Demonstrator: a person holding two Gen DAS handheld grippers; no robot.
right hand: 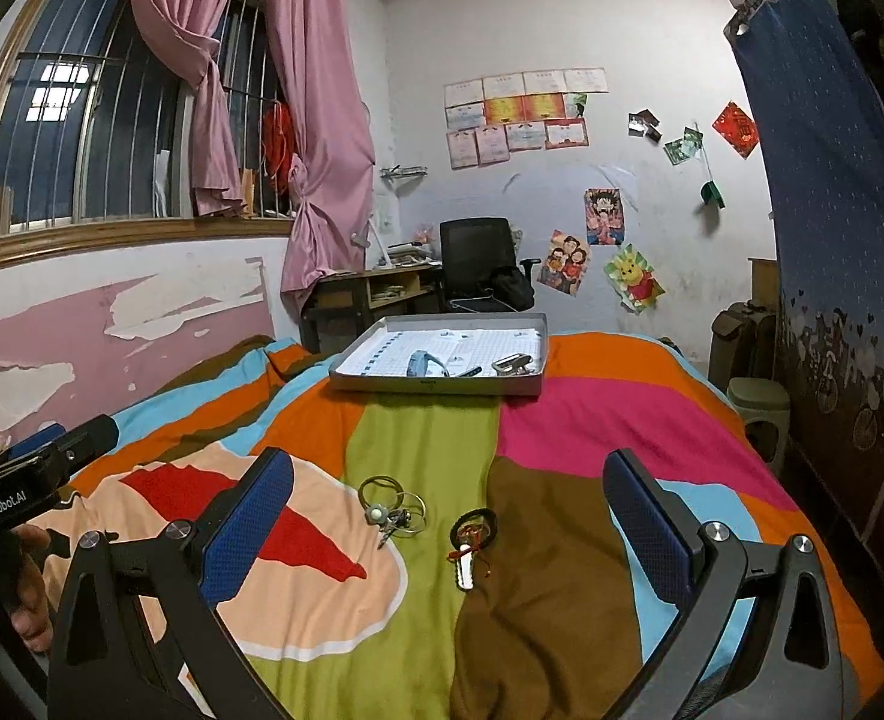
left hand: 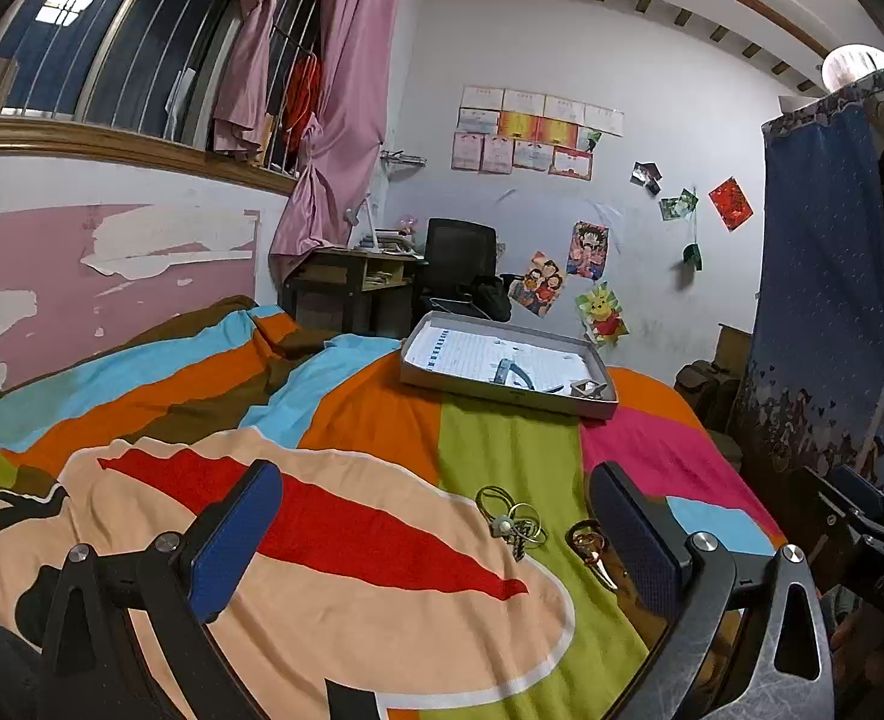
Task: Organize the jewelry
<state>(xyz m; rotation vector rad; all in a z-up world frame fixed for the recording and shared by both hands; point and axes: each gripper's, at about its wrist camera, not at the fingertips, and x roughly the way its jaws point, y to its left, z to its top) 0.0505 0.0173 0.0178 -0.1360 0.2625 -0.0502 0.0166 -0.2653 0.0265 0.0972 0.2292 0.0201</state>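
- Looking through the left wrist view, I see my left gripper (left hand: 436, 531) hanging low over the bedspread (left hand: 334, 408), its blue fingers (left hand: 235, 537) spread wide with nothing between them.
- Between those fingers, on the green stripe, lies a cluster of thin rings (left hand: 511, 519) with a small pale bead in it.
- Just beside the right-hand finger sits a pendant (left hand: 589, 543), a dark loop with a shiny drop; it is near the rings but apart from them.
- Farther up the bed rests a shallow grey tray (left hand: 505, 393) lined with white paper, holding a blue band (left hand: 511, 372) and a metal clip (left hand: 586, 387).
- At the right edge I can see part of my right gripper (left hand: 856, 522), dark and side-on.
- Switching to the right wrist view, my right gripper (right hand: 448, 531) is also parted wide and empty above the bedspread (right hand: 562, 420).
- The rings (right hand: 391, 507) lie on the green stripe, nearer the left-hand finger (right hand: 247, 525).
- The pendant (right hand: 472, 543) lies where green meets brown, with red thread at its loop and a silvery drop pointing toward me.
- The tray (right hand: 436, 384) sits well beyond both pieces, with the band (right hand: 421, 363) and clip (right hand: 511, 365) inside.
- At the left edge my left gripper (right hand: 34, 462) shows from the side, a hand (right hand: 22, 588) holding its grip.
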